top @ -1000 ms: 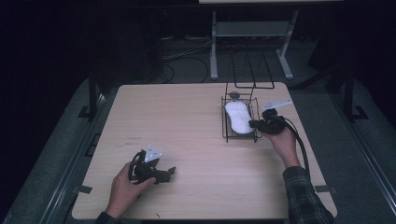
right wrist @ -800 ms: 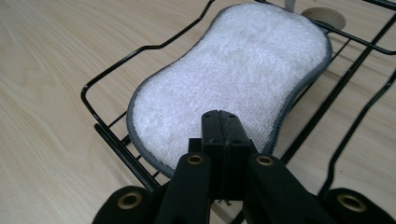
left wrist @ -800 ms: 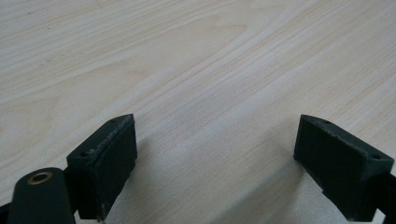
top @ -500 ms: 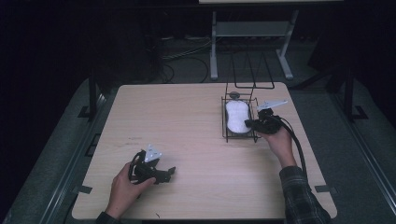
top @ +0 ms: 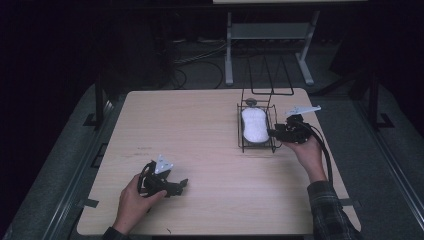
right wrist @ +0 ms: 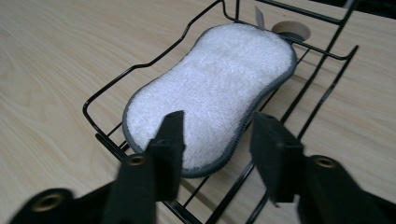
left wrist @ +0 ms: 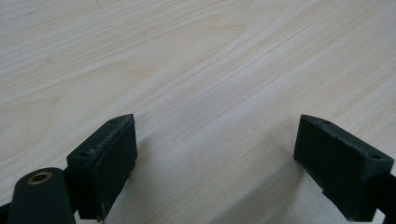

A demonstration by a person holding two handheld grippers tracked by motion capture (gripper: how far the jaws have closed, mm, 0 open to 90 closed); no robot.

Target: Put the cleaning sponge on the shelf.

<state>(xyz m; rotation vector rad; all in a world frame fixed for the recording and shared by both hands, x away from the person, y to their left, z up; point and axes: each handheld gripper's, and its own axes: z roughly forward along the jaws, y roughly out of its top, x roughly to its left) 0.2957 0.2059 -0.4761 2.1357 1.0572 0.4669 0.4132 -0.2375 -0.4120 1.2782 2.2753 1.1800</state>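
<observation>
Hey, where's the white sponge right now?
In the high view the white sponge lies in the black wire rack at the table's right side, just left of the right gripper.

Dim, dark surround above with only the table point(top: 200, 130) lit, soft shadows under blurred near jaws in both gripper views, no glare.

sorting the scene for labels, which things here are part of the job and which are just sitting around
In the job:
- white sponge lying in the wire rack
- right gripper, its jaws just opened, apart over the sponge's near end, pads not pressing it

Lying about:
- left gripper, open over bare table
- small round thing at the rack's far end
- metal stand behind the table
</observation>
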